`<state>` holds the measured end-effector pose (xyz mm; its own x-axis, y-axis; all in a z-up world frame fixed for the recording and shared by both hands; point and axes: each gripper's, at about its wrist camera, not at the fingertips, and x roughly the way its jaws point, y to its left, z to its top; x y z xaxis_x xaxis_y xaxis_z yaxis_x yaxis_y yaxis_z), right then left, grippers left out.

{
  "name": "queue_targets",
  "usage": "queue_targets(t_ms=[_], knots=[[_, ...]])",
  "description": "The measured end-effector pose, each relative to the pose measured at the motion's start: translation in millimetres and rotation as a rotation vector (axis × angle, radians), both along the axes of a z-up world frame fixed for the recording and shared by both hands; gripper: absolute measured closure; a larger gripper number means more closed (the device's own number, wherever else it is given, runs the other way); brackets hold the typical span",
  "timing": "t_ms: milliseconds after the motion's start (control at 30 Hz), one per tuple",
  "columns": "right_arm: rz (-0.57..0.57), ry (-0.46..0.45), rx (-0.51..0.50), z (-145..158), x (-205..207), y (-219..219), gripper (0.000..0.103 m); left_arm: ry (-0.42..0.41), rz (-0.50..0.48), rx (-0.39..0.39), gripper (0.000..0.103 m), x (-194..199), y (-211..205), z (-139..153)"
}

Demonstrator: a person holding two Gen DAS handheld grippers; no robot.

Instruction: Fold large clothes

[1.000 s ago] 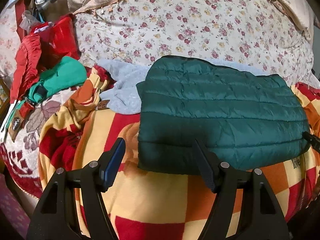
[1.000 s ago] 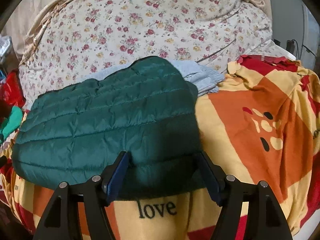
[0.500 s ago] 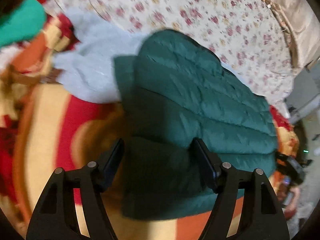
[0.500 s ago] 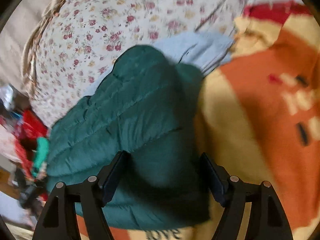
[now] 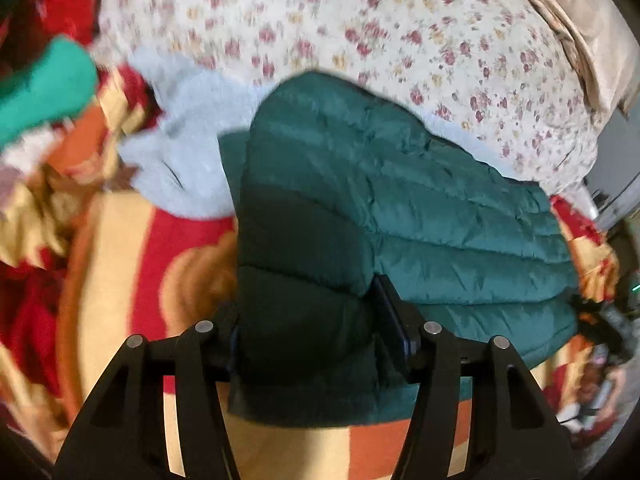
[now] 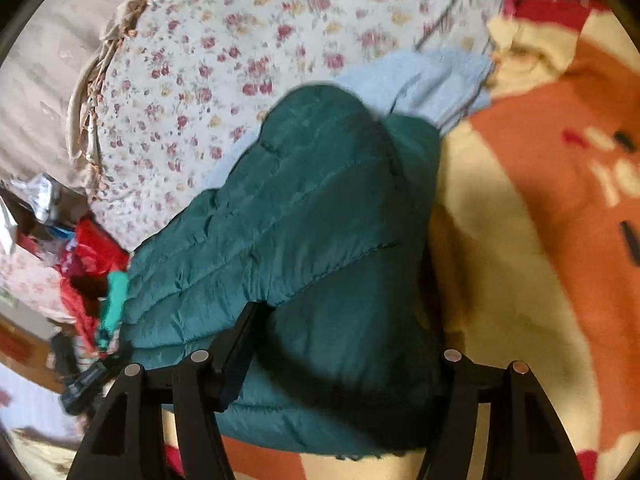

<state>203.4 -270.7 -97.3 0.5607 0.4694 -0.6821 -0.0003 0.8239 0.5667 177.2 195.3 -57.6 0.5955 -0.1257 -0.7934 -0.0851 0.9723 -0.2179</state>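
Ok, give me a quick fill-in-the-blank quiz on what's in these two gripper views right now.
1. Each gripper straddles one end of the dark ____ puffer jacket.
2. Under the jacket's far edge lies a light ____ garment.
3. The bedding behind it has a ____ print.
4. The left gripper and the right gripper both sit over the jacket's ____ edge.

Missing words: green; blue; floral; near
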Motion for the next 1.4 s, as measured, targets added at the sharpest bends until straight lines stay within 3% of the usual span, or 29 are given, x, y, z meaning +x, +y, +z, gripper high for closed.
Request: queue_targets(t_ms=[133, 200, 233, 300, 400, 633, 733, 1067, 1400], knots=[[-0.032, -0.082, -0.098, 26.6, -23.3, 2.9, 0.041, -0.123, 0.085, 0.132, 0.046, -36.3, -4.2, 26.1], [-0.045, -0.104, -0.118, 35.5, -34.7, 3.0, 0.041, -0.187, 0.149, 0.181, 0.037, -56.3, -3.6, 40.2], [-0.054, -0.112, -0.128, 39.9, -42.1, 4.7, 0.041, -0.217, 0.177, 0.208, 0.028, -66.7, -2.5, 47.7], [-0.064, -0.129, -0.128, 46.0, -55.0, 5.5, 0.041, -0.303, 0.222, 0.258, 0.025, -90.1, -3.8, 65.2], [-0.038, -0.161, -0.079, 55.8, -75.3, 15.3, 0.041, -0.377, 0.244, 0.305, 0.024, -115.1, -9.2, 83.8], [0.05, -0.234, -0.141, 80.7, -118.9, 70.2, 0.041, -0.496, 0.258, 0.398, 0.017, -168.3, -39.3, 119.2], [0.076, -0.245, -0.143, 89.6, -133.6, 87.8, 0.041, -0.528, 0.256, 0.379, 0.017, -189.0, -47.7, 127.8], [0.16, -0.293, -0.185, 115.5, -182.2, 137.7, 0.04, -0.522, 0.232, 0.301, 0.017, -230.7, -63.8, 149.8], [0.134, -0.462, -0.342, 160.2, -235.4, 162.1, 0.035, -0.565, 0.226, 0.285, 0.017, -273.9, -81.5, 167.6]])
